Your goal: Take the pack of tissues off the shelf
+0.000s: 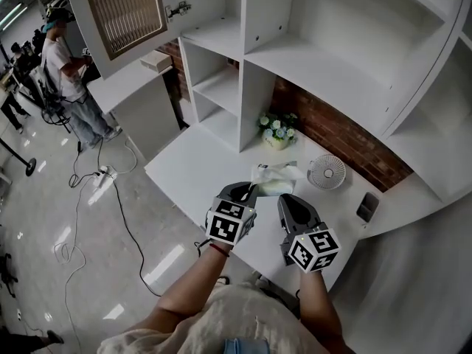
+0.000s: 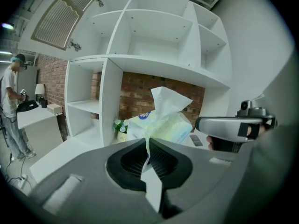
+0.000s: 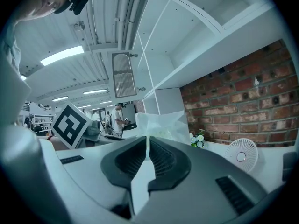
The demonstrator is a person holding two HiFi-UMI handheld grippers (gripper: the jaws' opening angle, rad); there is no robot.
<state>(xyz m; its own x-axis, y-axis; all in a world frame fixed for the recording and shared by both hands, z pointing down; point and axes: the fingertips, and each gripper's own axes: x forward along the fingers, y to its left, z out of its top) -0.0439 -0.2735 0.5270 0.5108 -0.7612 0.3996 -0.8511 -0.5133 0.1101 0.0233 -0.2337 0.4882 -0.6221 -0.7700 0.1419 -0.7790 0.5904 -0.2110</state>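
Observation:
The pack of tissues (image 1: pixel 271 180), pale green and white with a tissue sticking up from its top, hangs just over the white counter (image 1: pixel 193 167), below the shelves. My left gripper (image 1: pixel 247 191) is shut on the thin wrapper seam at its near left end. My right gripper (image 1: pixel 285 198) is shut on the seam at its near right end. In the left gripper view the pack (image 2: pixel 163 124) sits right beyond the closed left gripper (image 2: pixel 148 146). In the right gripper view the pack (image 3: pixel 160 123) shows as crinkled plastic ahead of the right gripper (image 3: pixel 148 143).
A small white fan (image 1: pixel 327 172), a pot of flowers (image 1: pixel 276 130) and a dark phone-like slab (image 1: pixel 366 207) stand on the counter beyond the pack. White shelf cubbies (image 1: pixel 217 87) rise behind, with an open cabinet door (image 1: pixel 123 12) above. A person (image 1: pixel 70 80) stands far left; cables lie on the floor.

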